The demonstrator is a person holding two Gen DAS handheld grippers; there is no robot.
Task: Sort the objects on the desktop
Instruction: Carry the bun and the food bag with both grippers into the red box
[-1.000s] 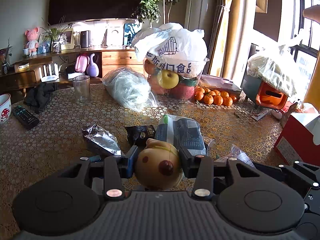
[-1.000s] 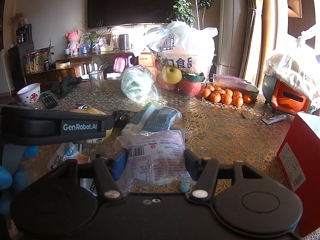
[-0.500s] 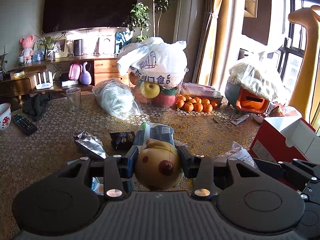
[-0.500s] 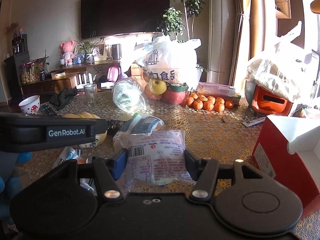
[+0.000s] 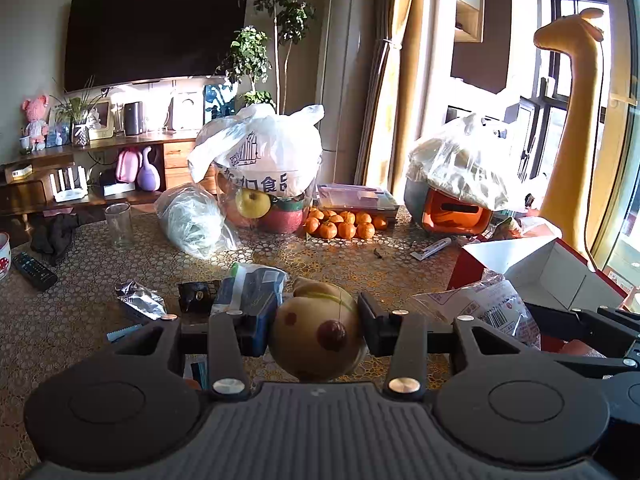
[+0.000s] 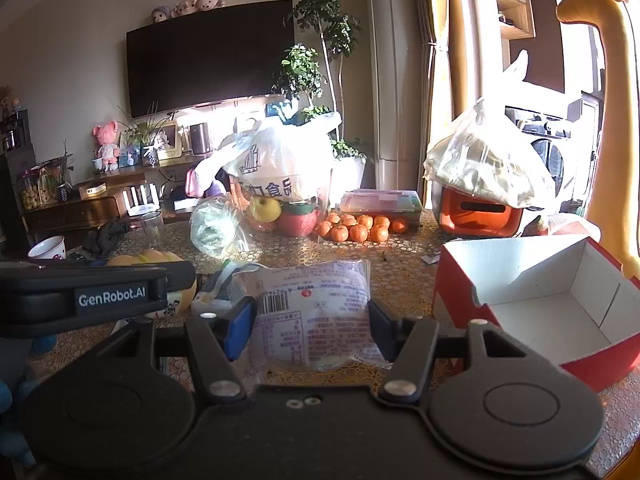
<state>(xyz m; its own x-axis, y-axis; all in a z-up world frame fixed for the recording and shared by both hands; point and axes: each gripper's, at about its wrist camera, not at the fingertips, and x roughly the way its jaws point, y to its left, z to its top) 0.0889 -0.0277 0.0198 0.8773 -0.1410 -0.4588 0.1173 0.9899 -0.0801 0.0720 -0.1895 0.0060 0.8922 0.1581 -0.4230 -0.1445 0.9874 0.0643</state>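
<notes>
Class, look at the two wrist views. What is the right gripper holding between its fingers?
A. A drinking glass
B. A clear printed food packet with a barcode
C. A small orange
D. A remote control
B. In the right wrist view, the right gripper is closed on the food packet, whose barcode and printed label face the camera.

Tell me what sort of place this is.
Most likely a home living room: a big wall television above a wooden media cabinet, a potted indoor tree, and a cluttered table with tangerines.
</notes>
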